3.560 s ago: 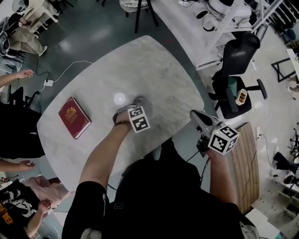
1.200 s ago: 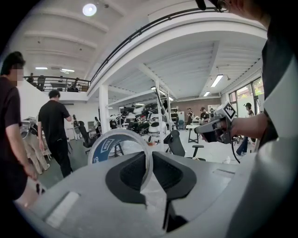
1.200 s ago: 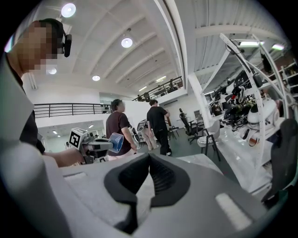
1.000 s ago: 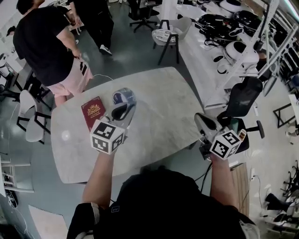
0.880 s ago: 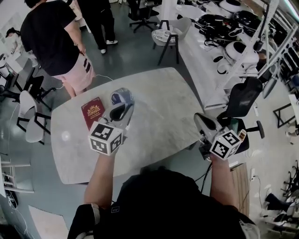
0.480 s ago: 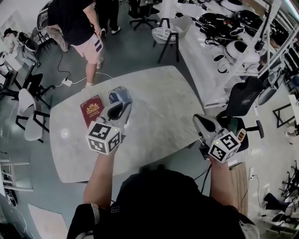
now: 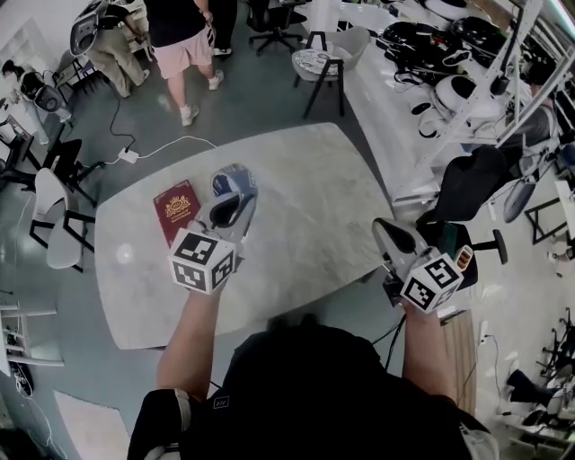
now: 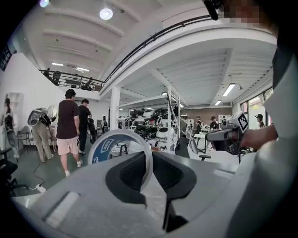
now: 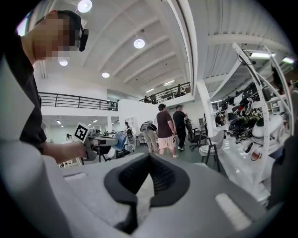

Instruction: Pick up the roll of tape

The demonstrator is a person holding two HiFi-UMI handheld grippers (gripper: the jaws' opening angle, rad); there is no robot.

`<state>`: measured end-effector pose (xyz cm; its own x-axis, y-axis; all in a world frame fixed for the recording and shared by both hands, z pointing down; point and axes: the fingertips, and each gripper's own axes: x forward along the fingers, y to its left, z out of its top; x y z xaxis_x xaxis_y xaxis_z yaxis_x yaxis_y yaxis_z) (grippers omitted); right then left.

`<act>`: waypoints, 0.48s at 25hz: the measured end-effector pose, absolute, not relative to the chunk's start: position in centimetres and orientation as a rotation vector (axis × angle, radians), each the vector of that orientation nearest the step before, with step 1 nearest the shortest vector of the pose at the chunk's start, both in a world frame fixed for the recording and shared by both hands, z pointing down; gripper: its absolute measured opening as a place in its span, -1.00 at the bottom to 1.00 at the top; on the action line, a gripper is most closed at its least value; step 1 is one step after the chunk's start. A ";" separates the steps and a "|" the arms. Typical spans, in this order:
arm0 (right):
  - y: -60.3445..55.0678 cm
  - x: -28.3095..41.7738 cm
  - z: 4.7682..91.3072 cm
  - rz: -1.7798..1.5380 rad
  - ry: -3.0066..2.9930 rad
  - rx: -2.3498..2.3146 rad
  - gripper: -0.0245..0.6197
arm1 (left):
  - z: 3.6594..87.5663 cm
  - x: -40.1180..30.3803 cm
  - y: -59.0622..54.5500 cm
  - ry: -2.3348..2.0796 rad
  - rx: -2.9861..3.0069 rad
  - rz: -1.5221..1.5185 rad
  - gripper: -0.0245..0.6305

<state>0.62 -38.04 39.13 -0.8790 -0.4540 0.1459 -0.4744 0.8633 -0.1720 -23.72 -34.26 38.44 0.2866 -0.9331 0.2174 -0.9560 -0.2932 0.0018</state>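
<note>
Over marble table [image 7: 310,193], left tongs [image 8: 150,156] pinch blue-labelled roll of tape [image 8: 108,146]; right tongs [image 9: 149,159] pressed together.

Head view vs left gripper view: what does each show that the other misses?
Head view only: the marble table from above, and the red book lying on it beside the raised gripper.

Left gripper view only: the left claw shut on the edge of the roll of tape, seen close up. It also shows the ceiling lights and a balcony.

Both: the roll in the left claw, the right claw off to the side with nothing in it, and people standing on the floor beyond.
</note>
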 end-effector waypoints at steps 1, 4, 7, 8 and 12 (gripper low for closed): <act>-38.0 0.6 39.1 0.311 -2.935 0.734 -0.92 | 38.3 -23.6 -34.3 -1.780 2.417 0.266 -0.76; -37.9 0.8 39.2 0.312 -2.938 0.738 -0.92 | 37.9 -23.2 -34.3 -1.778 2.431 0.260 -0.76; -37.7 1.0 39.1 0.310 -2.940 0.746 -0.92 | 38.1 -22.7 -34.2 -1.762 2.441 0.263 -0.77; -37.7 1.0 39.0 0.308 -2.941 0.748 -0.92 | 38.2 -22.5 -34.1 -1.757 2.443 0.263 -0.77; -37.7 1.3 38.9 0.309 -2.944 0.751 -0.92 | 38.3 -22.1 -34.1 -1.751 2.444 0.262 -0.77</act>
<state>1.28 -37.73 38.89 -0.8753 -0.4644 0.1344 -0.4822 0.8588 -0.1730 -22.14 -34.12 38.31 0.3142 -0.9255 0.2115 -0.9468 -0.3217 -0.0009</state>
